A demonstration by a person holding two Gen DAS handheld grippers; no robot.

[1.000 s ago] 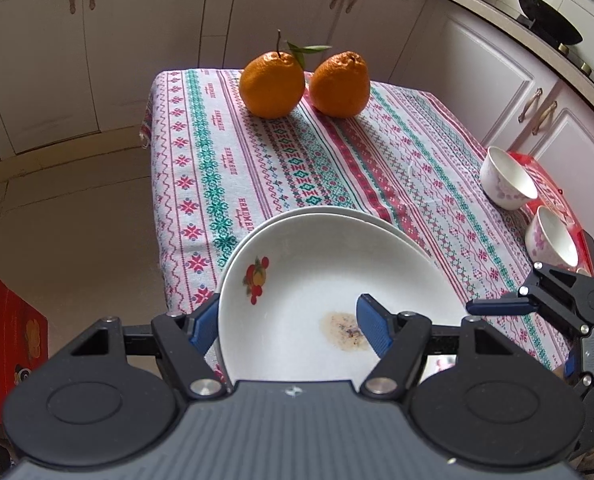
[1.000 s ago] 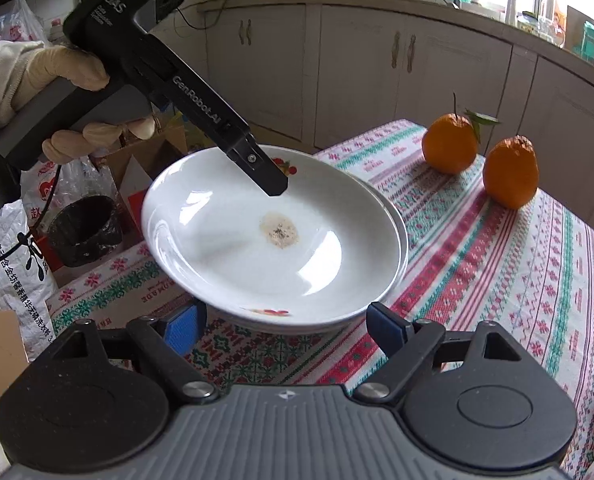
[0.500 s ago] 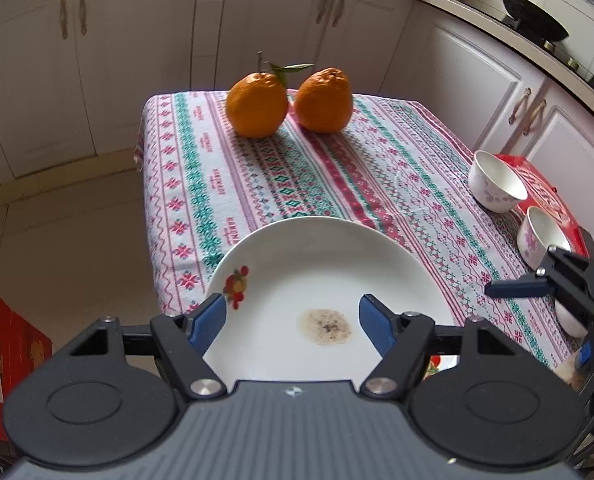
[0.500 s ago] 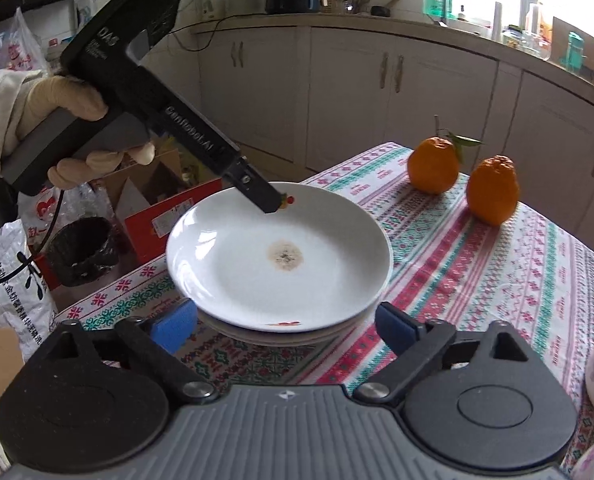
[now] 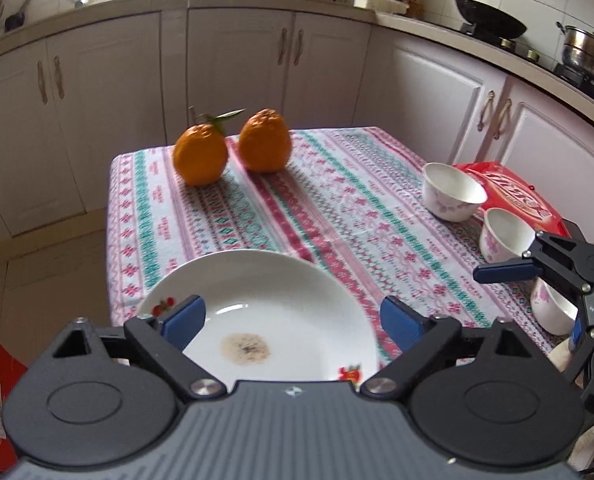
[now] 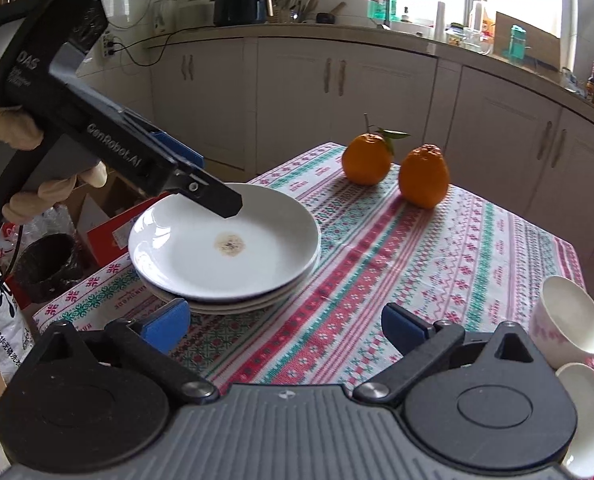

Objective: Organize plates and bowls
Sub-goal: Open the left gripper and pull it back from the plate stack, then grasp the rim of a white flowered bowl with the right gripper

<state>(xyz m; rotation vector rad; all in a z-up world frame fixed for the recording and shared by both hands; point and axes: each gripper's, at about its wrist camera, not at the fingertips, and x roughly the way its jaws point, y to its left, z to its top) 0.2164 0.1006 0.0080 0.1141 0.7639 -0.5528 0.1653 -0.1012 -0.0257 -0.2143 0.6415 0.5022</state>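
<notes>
A stack of white plates (image 6: 225, 248) rests at the near corner of the patterned table (image 5: 337, 208). The top plate (image 5: 265, 320) has a brown stain in its middle. My left gripper (image 5: 293, 322) hovers over the plate's near rim. Its jaws are opening, with the pads clear of the plate. My right gripper (image 6: 287, 322) is just off the stack's edge, its jaws also opening with only tablecloth between them. A gloved hand holds the left gripper (image 6: 213, 182) above the plates. Three floral bowls (image 5: 453, 190) (image 5: 505, 236) (image 5: 553, 308) sit at the table's right side.
Two oranges (image 5: 201, 156) (image 5: 265, 142) stand at the far end of the table. A red box (image 5: 513, 192) lies behind the bowls. Cardboard boxes, bags and a black pot (image 6: 45, 264) crowd the floor left of the table. Cabinets run along the walls.
The stained plate, earlier raised and tilted between the two grippers, now lies flat on the stack. Both grippers have opened wider and drawn back and up from it.
</notes>
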